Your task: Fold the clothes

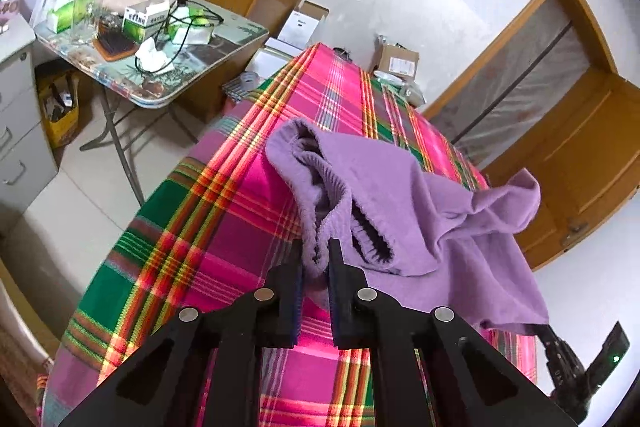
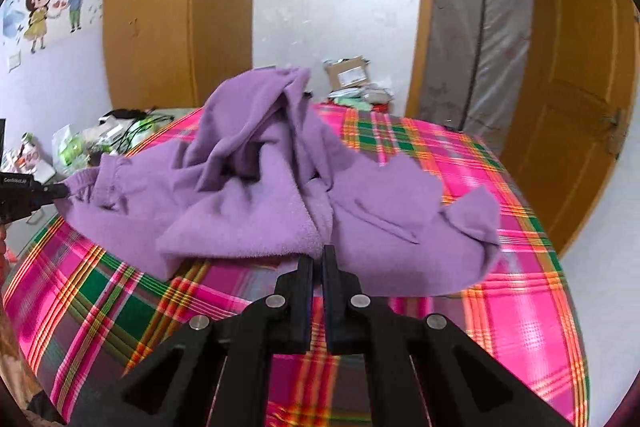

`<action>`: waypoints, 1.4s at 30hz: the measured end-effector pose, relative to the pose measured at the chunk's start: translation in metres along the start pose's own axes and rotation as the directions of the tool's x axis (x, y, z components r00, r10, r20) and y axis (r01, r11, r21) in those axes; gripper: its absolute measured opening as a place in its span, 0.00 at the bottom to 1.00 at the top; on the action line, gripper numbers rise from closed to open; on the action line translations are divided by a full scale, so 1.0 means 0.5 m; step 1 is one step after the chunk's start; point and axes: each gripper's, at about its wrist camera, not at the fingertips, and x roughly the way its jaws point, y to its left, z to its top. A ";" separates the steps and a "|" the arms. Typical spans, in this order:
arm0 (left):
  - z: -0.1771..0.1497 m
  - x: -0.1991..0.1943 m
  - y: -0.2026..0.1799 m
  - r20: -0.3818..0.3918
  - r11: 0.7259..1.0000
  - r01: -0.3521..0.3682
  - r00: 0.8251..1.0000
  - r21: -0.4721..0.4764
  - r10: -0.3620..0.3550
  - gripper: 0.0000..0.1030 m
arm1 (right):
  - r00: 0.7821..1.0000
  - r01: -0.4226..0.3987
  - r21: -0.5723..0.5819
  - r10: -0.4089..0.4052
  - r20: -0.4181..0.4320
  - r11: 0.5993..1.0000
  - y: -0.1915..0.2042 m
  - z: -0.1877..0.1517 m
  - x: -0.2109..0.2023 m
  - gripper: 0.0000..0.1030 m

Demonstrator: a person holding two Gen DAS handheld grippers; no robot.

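A purple knit sweater (image 1: 408, 211) lies crumpled over a bed with a pink, green and yellow plaid cover (image 1: 224, 227). My left gripper (image 1: 316, 255) is shut on the sweater's ribbed hem edge and lifts it a little. In the right wrist view the sweater (image 2: 248, 199) lies bunched, with a raised fold at the back. My right gripper (image 2: 318, 259) is shut on its near edge. The left gripper (image 2: 60, 191) shows at the far left of that view, holding the ribbed edge. The right gripper body (image 1: 568, 363) shows at the lower right of the left wrist view, under the cloth.
A folding table (image 1: 224, 43) crowded with boxes, tissues and cables stands left of the bed, beside a grey drawer cabinet (image 1: 16, 115). Cardboard boxes (image 1: 396, 61) sit at the bed's far end. A wooden door (image 2: 576, 99) and a covered doorway (image 2: 472, 39) are on the right.
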 end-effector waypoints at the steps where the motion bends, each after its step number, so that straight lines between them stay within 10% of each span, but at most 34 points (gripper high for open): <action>1: -0.002 -0.004 0.002 0.001 1.000 -0.003 1.000 0.001 0.003 0.10 | 1.000 0.006 0.009 -0.006 0.005 1.000 -0.009 -0.001 -0.006 0.04; 23: -0.066 -0.085 0.052 0.000 0.999 -0.044 0.999 0.009 0.044 0.10 | 1.000 0.027 0.035 -0.027 -0.007 0.999 -0.027 -0.103 -0.158 0.04; 42: -0.161 -0.115 0.093 -0.069 0.998 -0.062 0.996 -0.017 0.060 0.11 | 0.978 0.035 0.085 -0.017 -0.209 0.996 -0.052 -0.202 -0.090 0.05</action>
